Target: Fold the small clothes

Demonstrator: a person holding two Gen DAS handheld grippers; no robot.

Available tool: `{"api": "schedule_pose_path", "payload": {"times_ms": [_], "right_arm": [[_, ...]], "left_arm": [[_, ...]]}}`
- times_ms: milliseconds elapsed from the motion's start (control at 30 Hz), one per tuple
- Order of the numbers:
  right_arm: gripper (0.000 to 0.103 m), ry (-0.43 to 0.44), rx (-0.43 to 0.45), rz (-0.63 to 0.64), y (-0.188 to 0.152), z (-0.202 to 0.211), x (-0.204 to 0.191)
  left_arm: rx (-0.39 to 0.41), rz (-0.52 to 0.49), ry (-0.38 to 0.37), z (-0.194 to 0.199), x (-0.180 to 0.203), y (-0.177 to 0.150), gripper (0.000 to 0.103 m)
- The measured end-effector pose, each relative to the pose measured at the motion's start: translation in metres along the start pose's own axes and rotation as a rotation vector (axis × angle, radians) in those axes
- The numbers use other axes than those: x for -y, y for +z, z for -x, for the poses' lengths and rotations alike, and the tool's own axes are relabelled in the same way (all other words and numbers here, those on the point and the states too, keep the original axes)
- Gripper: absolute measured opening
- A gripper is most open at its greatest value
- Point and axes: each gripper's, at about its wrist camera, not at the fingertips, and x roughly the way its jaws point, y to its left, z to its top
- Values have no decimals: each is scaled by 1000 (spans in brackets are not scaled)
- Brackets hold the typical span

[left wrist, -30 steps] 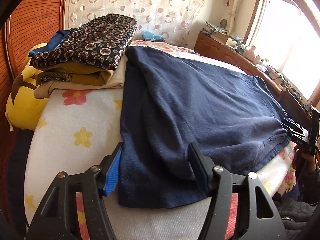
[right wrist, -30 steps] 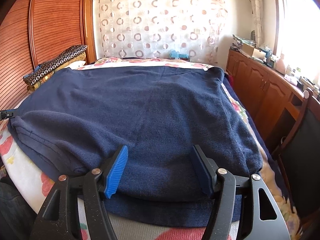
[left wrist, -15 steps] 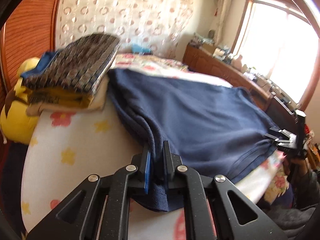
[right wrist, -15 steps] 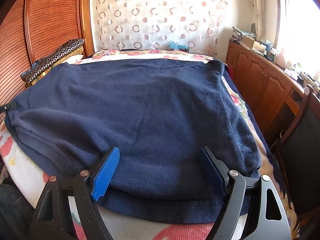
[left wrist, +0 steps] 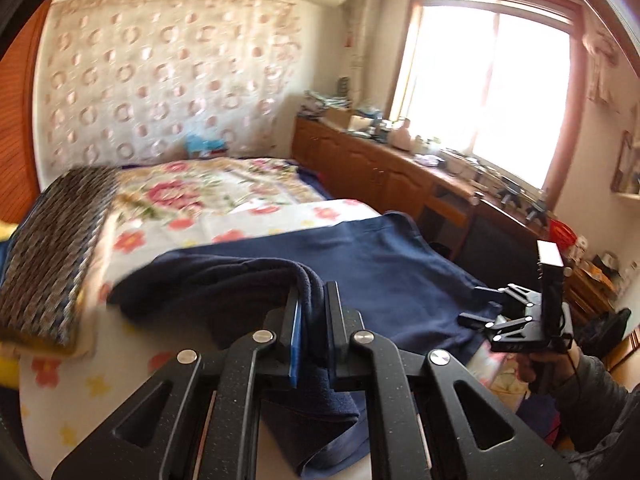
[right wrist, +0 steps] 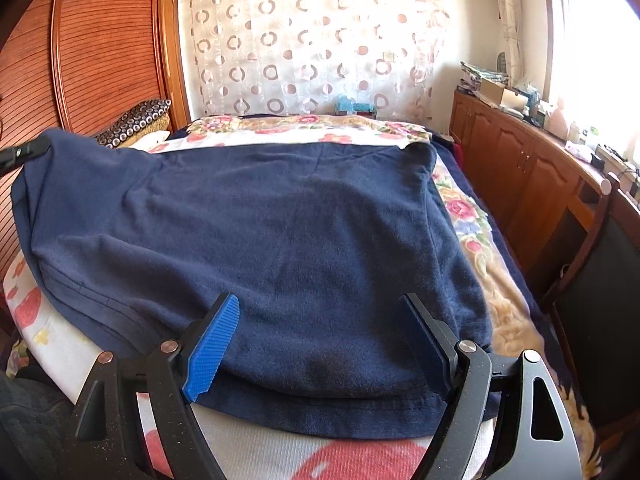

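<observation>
Left wrist view: since a second ago the left gripper (left wrist: 311, 320) has shut on the near-left edge of the navy garment (left wrist: 384, 268) and carried it up off the bed (left wrist: 248, 192); that corner now hangs bunched between the pads, the rest still flat. Fold looks just begun. Stack of folded clothes (left wrist: 56, 256) lies close on the left; clear flowered sheet shows beyond the garment. Right gripper (left wrist: 486, 306) sits at the garment's far hem.

Right wrist view: right gripper (right wrist: 320, 344) barely shifted, but jaws have widened and stand open astride the hem, pads not pressing cloth. Lifted corner rises at upper left. Wooden cabinets (right wrist: 520, 168) line the right, well apart.
</observation>
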Motion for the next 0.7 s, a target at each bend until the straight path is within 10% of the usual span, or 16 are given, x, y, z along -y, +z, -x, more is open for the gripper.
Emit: {"api": "schedule_pose_path", "payload": {"times_ms": [267, 500, 600, 700], "right_arm": [[83, 9, 18, -2, -3, 0, -5], [83, 24, 17, 10, -4, -4, -7], [83, 32, 16, 15, -3, -6, -7], [83, 43, 15, 23, 0, -8, -9]], "left_arm": [[-30, -55, -43, -15, 27, 14, 13], [-64, -65, -22, -18, 24, 1, 45], [-52, -48, -3, -14, 19, -4, 77], [-41, -34, 23, -6, 12, -9, 78]]}}
